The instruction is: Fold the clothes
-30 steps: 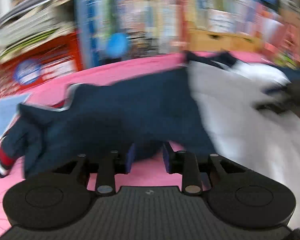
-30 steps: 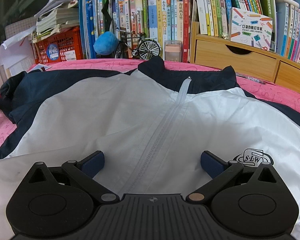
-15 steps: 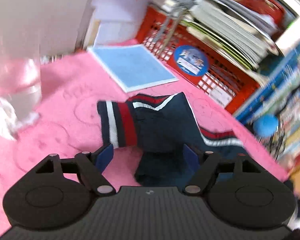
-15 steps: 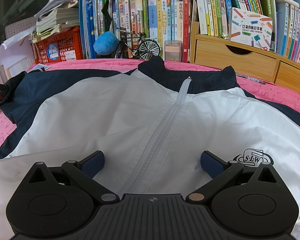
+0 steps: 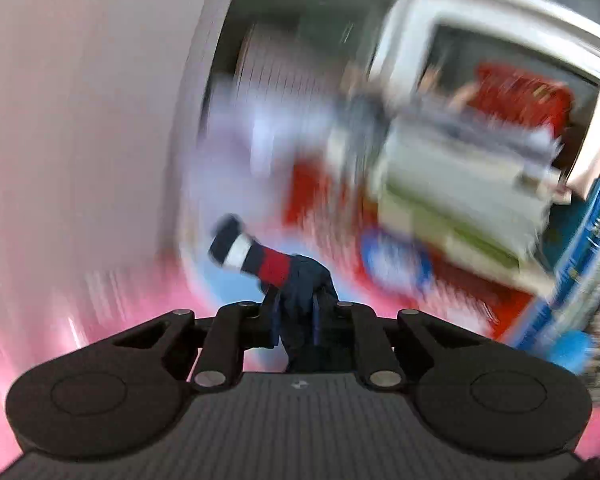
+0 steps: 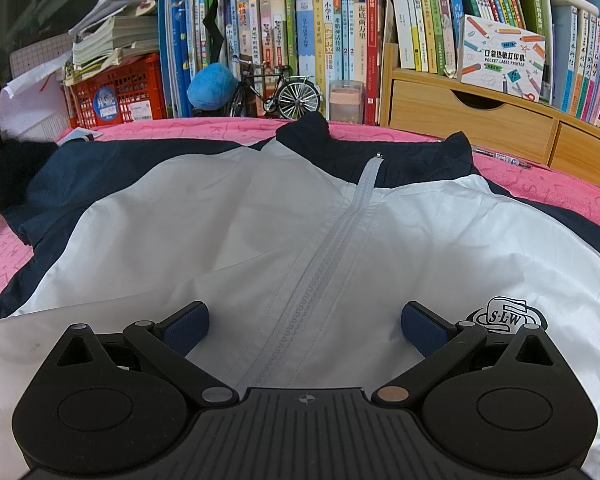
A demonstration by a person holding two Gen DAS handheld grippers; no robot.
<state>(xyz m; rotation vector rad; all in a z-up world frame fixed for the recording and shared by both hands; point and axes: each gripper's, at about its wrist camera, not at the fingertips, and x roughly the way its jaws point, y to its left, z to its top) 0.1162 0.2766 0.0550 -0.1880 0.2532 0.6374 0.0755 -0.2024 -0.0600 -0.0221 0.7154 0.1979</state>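
Note:
A white jacket (image 6: 220,220) with navy shoulders and a grey zipper (image 6: 320,256) lies face up on the pink cloth (image 6: 540,184). My right gripper (image 6: 304,320) hovers open just above its white front, with the zipper running between the fingers. In the blurred left wrist view, my left gripper (image 5: 296,320) has its jaws closing, and the pads pinch navy sleeve fabric. The striped red, white and navy cuff (image 5: 256,258) sticks out beyond the fingertips, raised off the cloth. The same sleeve (image 6: 16,168) shows as a dark blur at the right wrist view's far left.
Behind the jacket stand a red crate (image 6: 116,96) topped with papers, a row of books (image 6: 340,32), a blue plush (image 6: 212,84), a model bicycle (image 6: 276,92), a clear cup (image 6: 346,100) and wooden drawers (image 6: 460,120). A pale wall (image 5: 80,100) lies to the left.
The left gripper opened wide over the striped cuff, then closed on the sleeve and lifted it off the pink cloth while swinging and rolling. The right gripper has not moved.

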